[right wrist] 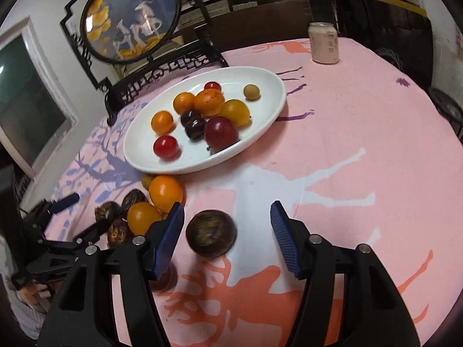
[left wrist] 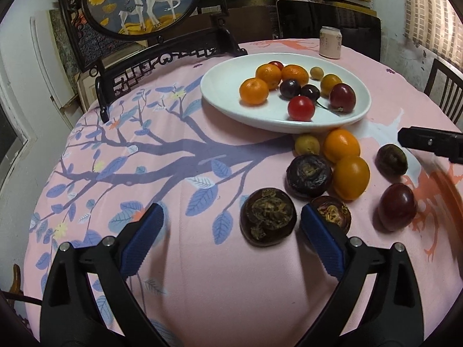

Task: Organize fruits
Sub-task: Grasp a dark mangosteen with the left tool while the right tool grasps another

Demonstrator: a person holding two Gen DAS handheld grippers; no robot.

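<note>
A white oval plate [left wrist: 225,98] [right wrist: 260,86] holds several fruits: oranges, dark cherries, red ones and a small tan one. Loose fruits lie on the pink cloth in front of it: two orange fruits [left wrist: 351,177], a tan one [left wrist: 307,144] and several dark brown ones. My left gripper [left wrist: 231,219] is open above the cloth, with a dark brown fruit [left wrist: 268,220] between its fingers, nearer the right one. My right gripper [right wrist: 227,217] is open around another dark fruit [right wrist: 211,233], not touching it. It shows at the right edge of the left wrist view [left wrist: 428,141].
A pink drink can [left wrist: 330,42] [right wrist: 323,42] stands at the far side of the table. A dark carved stand with a round deer painting [left wrist: 139,0] [right wrist: 130,17] stands at the back left. Chairs ring the round table.
</note>
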